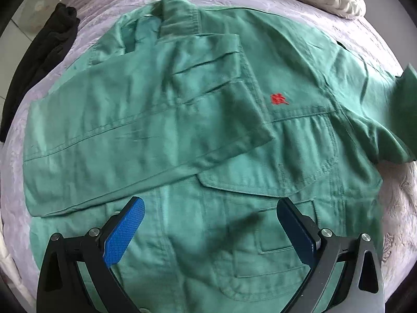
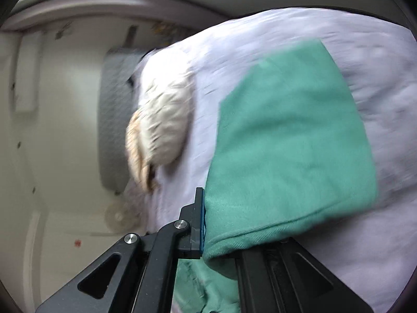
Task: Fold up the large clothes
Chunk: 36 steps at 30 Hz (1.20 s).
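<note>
Left gripper [image 1: 209, 224], jaws apart and empty, hovers above the green jacket [image 1: 260, 161] spread on the bed [image 1: 312, 23]; its folded sleeve [image 1: 146, 135] runs nine to three. Right gripper [image 2: 206, 224], clamped on the other sleeve [image 2: 292, 143], is nearer; that sleeve extends toward one o'clock.

left gripper [image 1: 209, 230] fingers spread wide; right gripper [image 2: 208, 224] fingers clamped, tilted sideways.
</note>
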Each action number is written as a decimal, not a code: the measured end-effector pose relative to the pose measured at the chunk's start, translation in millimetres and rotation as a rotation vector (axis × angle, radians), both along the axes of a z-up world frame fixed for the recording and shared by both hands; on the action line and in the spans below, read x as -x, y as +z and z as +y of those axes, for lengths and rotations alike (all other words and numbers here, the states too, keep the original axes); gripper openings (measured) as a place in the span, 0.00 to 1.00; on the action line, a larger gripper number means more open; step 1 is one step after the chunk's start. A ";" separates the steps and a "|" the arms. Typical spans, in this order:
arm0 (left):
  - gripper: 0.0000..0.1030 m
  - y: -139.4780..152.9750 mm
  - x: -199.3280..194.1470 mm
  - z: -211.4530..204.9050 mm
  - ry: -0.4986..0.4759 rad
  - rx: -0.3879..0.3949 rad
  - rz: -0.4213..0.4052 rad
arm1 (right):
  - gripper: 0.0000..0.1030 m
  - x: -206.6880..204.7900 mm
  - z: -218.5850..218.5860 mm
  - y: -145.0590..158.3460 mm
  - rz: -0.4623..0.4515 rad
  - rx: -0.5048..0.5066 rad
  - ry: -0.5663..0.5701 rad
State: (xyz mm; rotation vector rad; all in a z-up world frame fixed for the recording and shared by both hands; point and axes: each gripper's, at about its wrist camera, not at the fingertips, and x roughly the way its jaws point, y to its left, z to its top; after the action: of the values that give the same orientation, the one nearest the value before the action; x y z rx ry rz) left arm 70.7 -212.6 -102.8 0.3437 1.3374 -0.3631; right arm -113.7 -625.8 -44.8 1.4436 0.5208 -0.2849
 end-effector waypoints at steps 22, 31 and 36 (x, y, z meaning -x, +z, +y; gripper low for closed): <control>0.99 -11.7 -93.8 208.6 0.271 -0.016 -0.131 | 0.08 -221.9 348.0 -28.1 0.239 0.396 0.833; 0.99 -21.0 -94.1 245.9 0.254 0.051 -0.109 | 0.66 -179.1 327.2 -34.4 0.269 0.244 0.602; 0.99 -12.7 -77.8 273.9 0.282 0.095 -0.131 | 0.07 -209.8 316.3 -18.8 0.301 0.313 0.552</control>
State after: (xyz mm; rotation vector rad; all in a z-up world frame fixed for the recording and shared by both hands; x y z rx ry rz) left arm 148.5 61.3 -115.5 0.0948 1.2159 -0.1645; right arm 96.0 -309.4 -63.6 0.9112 1.0452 -0.1305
